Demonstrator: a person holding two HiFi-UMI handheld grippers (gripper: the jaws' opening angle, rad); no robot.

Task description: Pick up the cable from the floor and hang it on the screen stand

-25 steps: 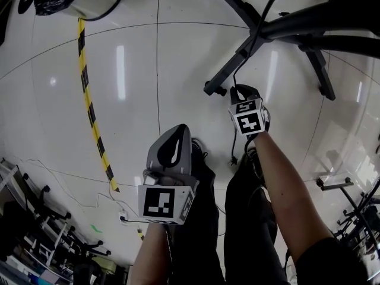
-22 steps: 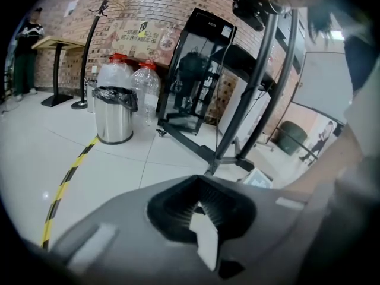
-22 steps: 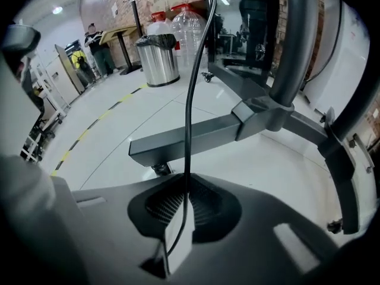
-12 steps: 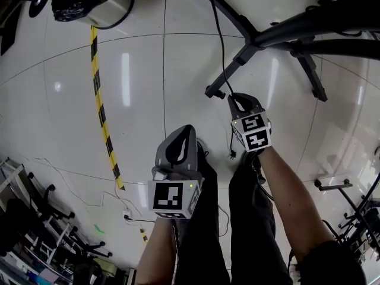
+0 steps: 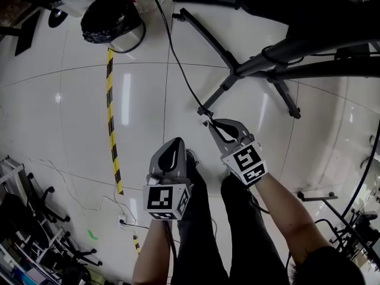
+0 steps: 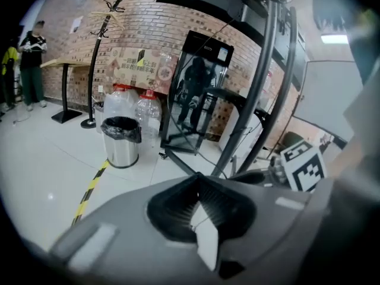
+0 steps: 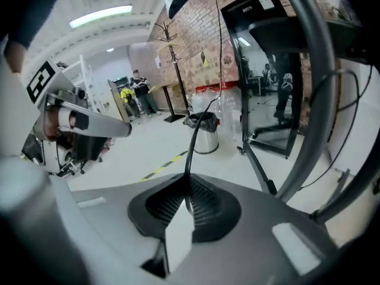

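Gripping 1 cable [image 5: 178, 63] w/ right hand-held gripper [image 5: 209, 123]; 1 bin [image 5: 113, 19].

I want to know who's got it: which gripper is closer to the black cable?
Right. The right gripper is shut on the black cable, which leads out of its jaws. The left gripper sits beside it, shut and empty, clear of the cable.

cable [image 5: 180, 70] upper end past top edge, screen stand [image 5: 261, 64] top cropped
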